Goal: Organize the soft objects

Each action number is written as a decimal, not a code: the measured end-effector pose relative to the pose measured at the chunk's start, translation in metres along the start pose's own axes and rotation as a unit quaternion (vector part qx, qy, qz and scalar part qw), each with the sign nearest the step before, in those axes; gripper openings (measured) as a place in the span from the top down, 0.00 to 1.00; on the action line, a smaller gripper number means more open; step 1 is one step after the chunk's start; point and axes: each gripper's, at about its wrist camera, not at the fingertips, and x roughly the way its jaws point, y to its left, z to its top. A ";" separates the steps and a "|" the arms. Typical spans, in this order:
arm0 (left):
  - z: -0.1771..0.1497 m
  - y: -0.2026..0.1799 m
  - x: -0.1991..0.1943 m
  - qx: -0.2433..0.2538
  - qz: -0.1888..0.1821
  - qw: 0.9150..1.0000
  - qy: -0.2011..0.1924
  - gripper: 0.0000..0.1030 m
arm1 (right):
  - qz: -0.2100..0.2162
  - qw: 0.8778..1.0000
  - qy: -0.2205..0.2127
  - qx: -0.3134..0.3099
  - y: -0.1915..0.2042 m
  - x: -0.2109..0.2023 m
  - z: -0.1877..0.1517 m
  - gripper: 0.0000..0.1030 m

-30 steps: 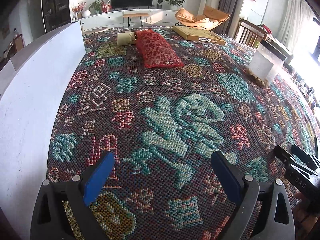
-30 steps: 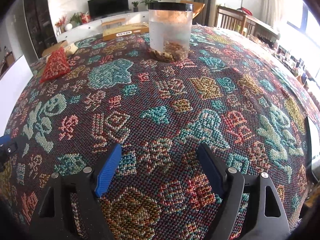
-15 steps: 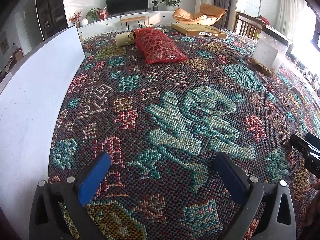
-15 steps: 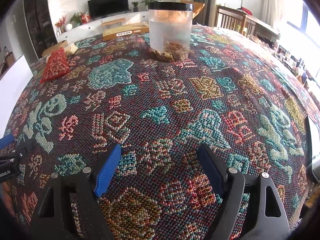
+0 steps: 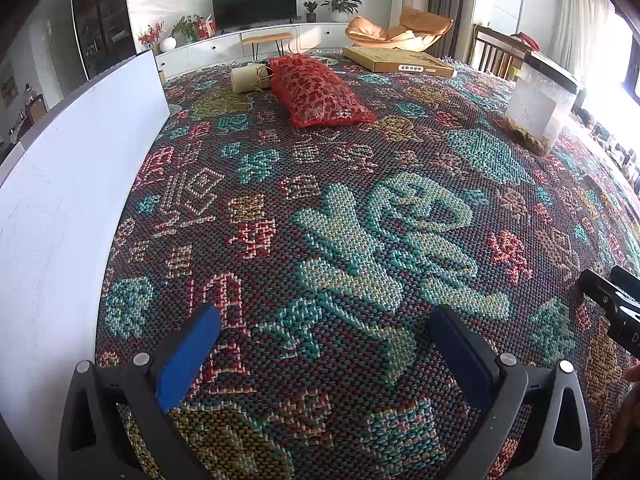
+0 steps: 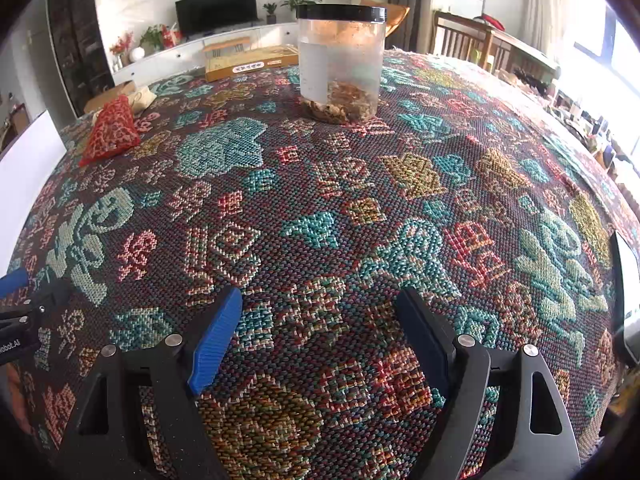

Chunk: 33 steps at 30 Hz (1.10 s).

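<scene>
Red mesh pouch (image 5: 318, 94): 1; clear jar (image 6: 341, 62): 1.

A woven cloth (image 5: 360, 240) covers the tabletop. On it, toward the far edge, lies a mesh pouch (image 5: 320, 92), with a small rolled bundle (image 5: 250, 79) touching its far left end. Right of the pouch, further back, lies a flat box (image 5: 398, 65). Well to the right stands a lidded jar (image 6: 341, 62), upright, with loose contents at its bottom. A flat board (image 5: 72, 184) stands on edge along the cloth's left side. Behind the tabletop, a low cabinet (image 5: 248, 42) carries a television (image 5: 255, 3).
</scene>
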 end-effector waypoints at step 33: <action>0.001 0.002 0.000 -0.002 -0.001 1.000 0.001 0.00 | 0.213 0.966 0.050 -0.139 0.141 0.044 0.119 0.73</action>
